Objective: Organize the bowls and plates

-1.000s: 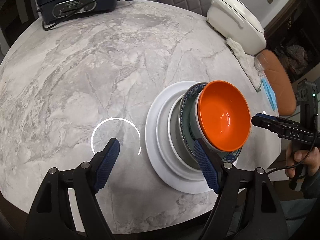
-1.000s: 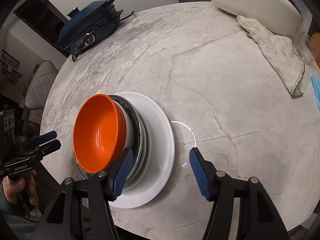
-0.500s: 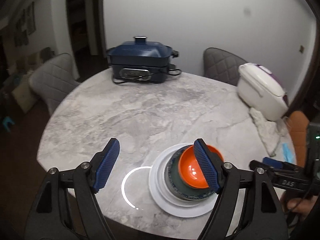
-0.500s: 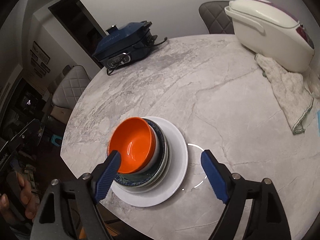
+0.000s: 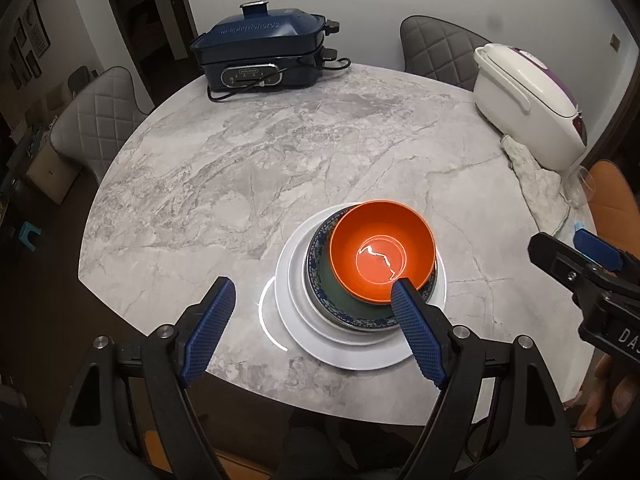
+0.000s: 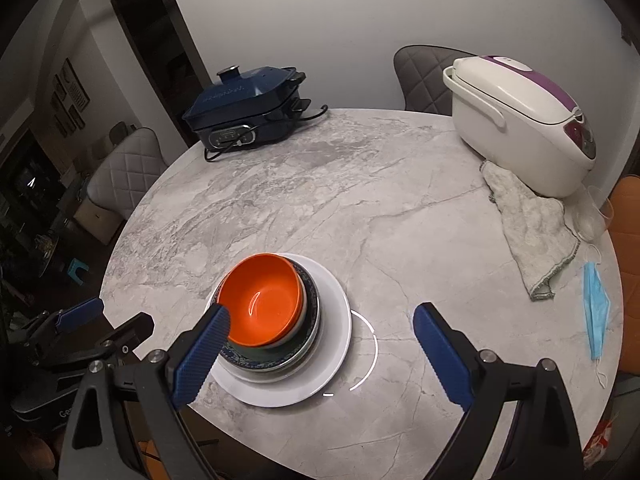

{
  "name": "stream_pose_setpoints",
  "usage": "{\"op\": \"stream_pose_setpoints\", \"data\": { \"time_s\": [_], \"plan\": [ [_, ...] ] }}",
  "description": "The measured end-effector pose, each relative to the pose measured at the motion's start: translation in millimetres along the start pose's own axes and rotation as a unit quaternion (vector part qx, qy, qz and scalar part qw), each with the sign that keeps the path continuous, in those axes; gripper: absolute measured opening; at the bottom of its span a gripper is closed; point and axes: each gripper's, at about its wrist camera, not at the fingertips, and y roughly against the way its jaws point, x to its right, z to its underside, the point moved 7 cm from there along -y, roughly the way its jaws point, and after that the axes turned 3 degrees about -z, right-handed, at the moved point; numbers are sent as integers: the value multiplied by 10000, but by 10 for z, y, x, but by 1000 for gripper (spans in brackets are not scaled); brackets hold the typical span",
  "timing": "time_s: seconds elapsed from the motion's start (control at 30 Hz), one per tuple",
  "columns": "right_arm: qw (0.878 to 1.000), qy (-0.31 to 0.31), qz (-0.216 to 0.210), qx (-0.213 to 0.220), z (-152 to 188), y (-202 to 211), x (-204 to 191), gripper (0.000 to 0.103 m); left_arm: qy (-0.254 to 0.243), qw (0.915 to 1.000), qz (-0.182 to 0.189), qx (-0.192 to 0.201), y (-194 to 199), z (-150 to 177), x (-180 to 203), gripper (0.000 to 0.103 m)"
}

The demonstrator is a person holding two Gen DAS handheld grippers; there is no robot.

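Stack: my plates and bowls sit in one pile on the round marble counter (image 5: 248, 168), close to its near edge, the pile standing on its own with none of my fingers touching it.
Orange bowl (image 5: 382, 252): top of the pile, upright, glossy orange inside and out, a bright squiggle of lamp glare in its bottom; it sits off-centre, shifted toward the far side of the pile.
White bowl (image 6: 303, 308): only a thin pale rim shows under the orange one in the right wrist view.
Dark patterned dish (image 5: 344, 312): beneath them, dark green inside with a blue-and-white patterned rim.
White plates: a smaller white plate (image 5: 306, 308) under the dish, then the large white plate (image 6: 336, 344) at the bottom, flat on the counter.
Left gripper (image 5: 308, 320): my jaws are spread, nothing between the blue pads; it hangs above the near edge, the pile showing past the right pad.
Right gripper (image 6: 320, 336): my jaws have just been opening and now stand wide apart, gripping nothing; the pile shows between the pads from above, nearer the left pad, with no contact.
Far edge: a dark blue electric cooker (image 5: 260, 54) with its cord.
Right edge: a white and purple rice cooker (image 6: 520, 120), a crumpled grey cloth (image 6: 528, 232) touching it, and a blue face mask (image 6: 596, 308) nearer me.
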Motion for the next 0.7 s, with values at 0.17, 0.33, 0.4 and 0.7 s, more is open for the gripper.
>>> {"op": "stream_pose_setpoints", "data": {
  "time_s": [0.17, 0.33, 0.4, 0.7],
  "plan": [
    [9995, -135, 284, 60, -20, 65, 85, 95, 18, 9998, -176, 66, 5, -97, -67, 79],
    [9990, -174, 420, -12, -1, 62, 22, 95, 37, 9997, -223, 105, 77, -196, -79, 79],
    [9988, -173, 461, -31, 1, 63, -7, 95, 45, 9998, -186, 108, 110, -199, -59, 79],
    [9981, -129, 569, -200, 36, 12, -59, 95, 201, 9997, -73, 85, 140, -227, -69, 79]
  ]
}}
